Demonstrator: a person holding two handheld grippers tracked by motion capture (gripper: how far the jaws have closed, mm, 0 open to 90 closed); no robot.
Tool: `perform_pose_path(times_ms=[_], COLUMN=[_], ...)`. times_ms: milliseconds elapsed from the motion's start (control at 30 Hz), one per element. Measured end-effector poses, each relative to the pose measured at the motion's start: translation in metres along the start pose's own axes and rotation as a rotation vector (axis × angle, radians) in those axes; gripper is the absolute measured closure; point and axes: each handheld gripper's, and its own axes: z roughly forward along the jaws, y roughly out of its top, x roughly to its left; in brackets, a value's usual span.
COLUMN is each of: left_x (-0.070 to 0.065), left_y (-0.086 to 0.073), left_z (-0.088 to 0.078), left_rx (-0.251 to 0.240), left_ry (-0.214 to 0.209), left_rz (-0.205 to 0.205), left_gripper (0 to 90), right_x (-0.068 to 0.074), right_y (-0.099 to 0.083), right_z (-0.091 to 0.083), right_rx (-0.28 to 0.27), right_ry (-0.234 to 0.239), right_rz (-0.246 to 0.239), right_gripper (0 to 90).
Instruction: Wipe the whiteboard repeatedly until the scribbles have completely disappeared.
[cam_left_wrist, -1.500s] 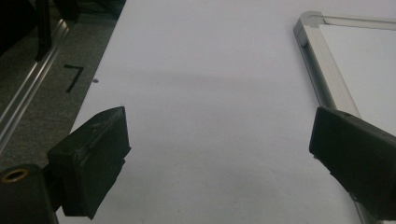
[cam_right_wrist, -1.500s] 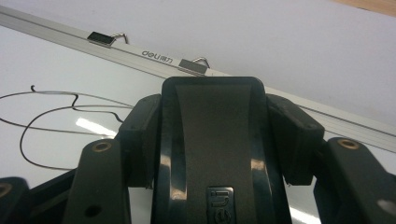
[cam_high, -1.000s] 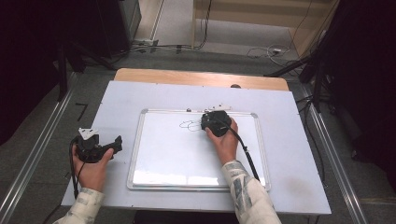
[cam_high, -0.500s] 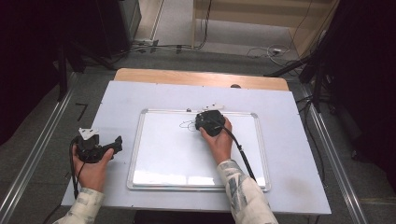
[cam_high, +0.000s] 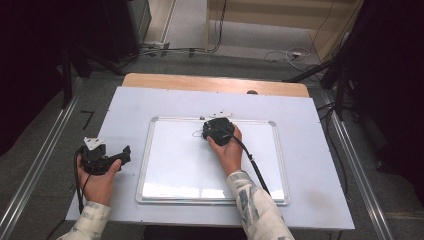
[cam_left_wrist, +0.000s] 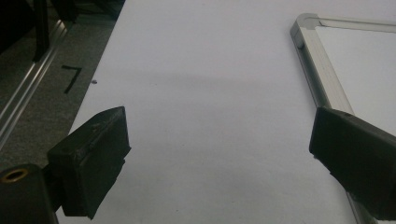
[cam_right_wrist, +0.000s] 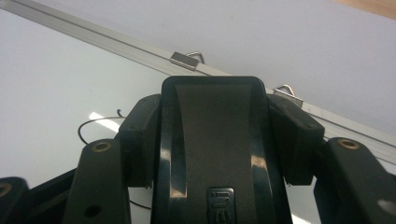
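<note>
The whiteboard (cam_high: 190, 165) lies flat near the middle of the pale worktop (cam_high: 310, 165), its aluminium frame running around a mostly blank white face. Near the whiteboard's far edge the right gripper (cam_high: 216, 131) is held by the person's right hand (cam_high: 227, 152), and its jaws are clenched on a black eraser (cam_right_wrist: 212, 140), a glossy block with a matte strip along its top that stands between the two pads in the right gripper view. The eraser sits over the whiteboard's upper middle, right beside a thin black pen scribble (cam_right_wrist: 95, 123) whose loops curl out to the left of the eraser in that view; whether the eraser's underside presses on the board I cannot tell. Just beyond the eraser, on the whiteboard's far frame, two small metal hanging clips (cam_right_wrist: 187, 59) stick out. The gripper's cable (cam_high: 252, 165) trails back across the whiteboard toward the patterned sleeve (cam_high: 250, 200). Left of the whiteboard, well clear of its frame, the left gripper (cam_high: 102, 159) rests in the left hand (cam_high: 97, 180) on bare worktop; its jaws stand released and wide apart with nothing between them, and the whiteboard's near-left corner (cam_left_wrist: 303, 23) shows just beyond the right-hand jaw in the left gripper view.
</note>
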Motion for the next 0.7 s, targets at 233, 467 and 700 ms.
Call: perform_pose_path(times_ms=[233,467,700], left_x=[0.001,0.001,0.002], left_y=[0.000,0.000,0.000], left_z=[-0.001,-0.001,-0.001], left_rx=[-0.003,-0.004,-0.003], left_ry=[0.002,0.002,-0.001], left_rz=[-0.003,-0.005,-0.003], left_gripper=[5.2,5.2,5.2], right_x=[0.009,0.019,0.030], right_y=[0.003,0.006,0.009], right_z=[0.003,0.006,0.008], right_rx=[-0.001,0.000,-0.001], right_ry=[0.012,0.022,0.039], right_rz=[-0.014,-0.025,-0.039], right_gripper=[39.1,39.1,39.1])
